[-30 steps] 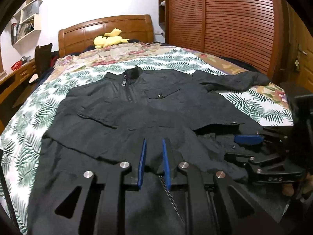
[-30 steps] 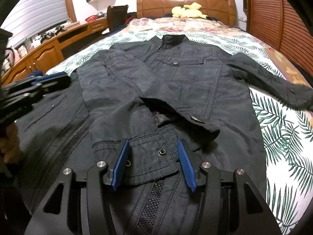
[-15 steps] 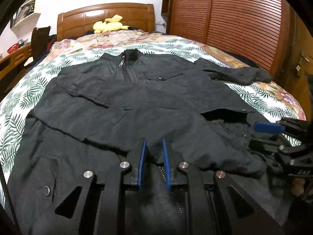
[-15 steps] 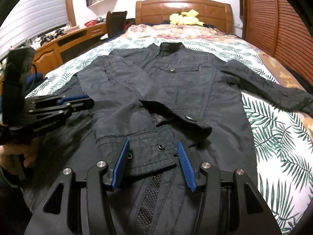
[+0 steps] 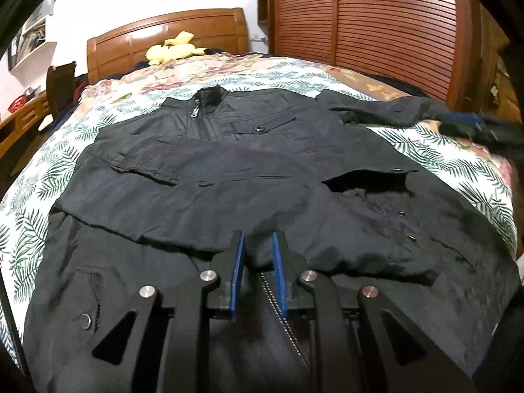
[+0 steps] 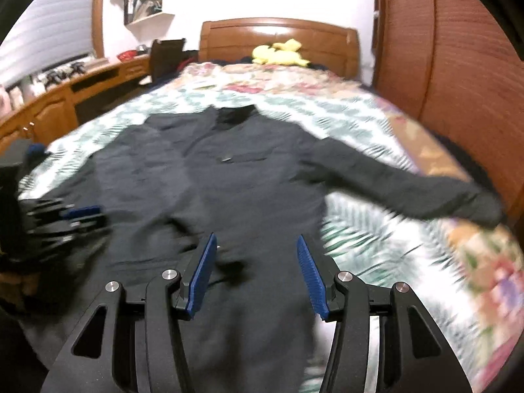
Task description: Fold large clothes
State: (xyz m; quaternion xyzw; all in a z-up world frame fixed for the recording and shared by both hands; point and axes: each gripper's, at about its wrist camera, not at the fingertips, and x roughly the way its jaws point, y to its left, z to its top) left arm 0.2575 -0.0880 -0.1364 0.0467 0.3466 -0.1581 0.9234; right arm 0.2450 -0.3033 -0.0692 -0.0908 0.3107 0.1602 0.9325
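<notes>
Left tongs (image 5: 257, 262) grip the jacket (image 5: 229, 177) hem; right tongs (image 6: 255, 268) hang released. Take the spread sleeve (image 6: 393, 180) by its cuff and fold it flat across.

I see a black jacket (image 5: 262, 177) with dark round snap buttons (image 5: 259, 128) and a silvery metal zip (image 5: 281, 314). It lies on a white bedspread (image 5: 435, 150) printed with green palm leaves, and beyond that is a beige cover (image 5: 203, 72) with pink and red flowers. A yellow soft toy (image 5: 173, 50) sits by the reddish-brown wooden headboard (image 5: 163, 36). My left gripper (image 5: 257, 255) and right gripper (image 6: 257, 262) are black with blue pads. The slatted wardrobe (image 5: 376, 23) is reddish brown.
</notes>
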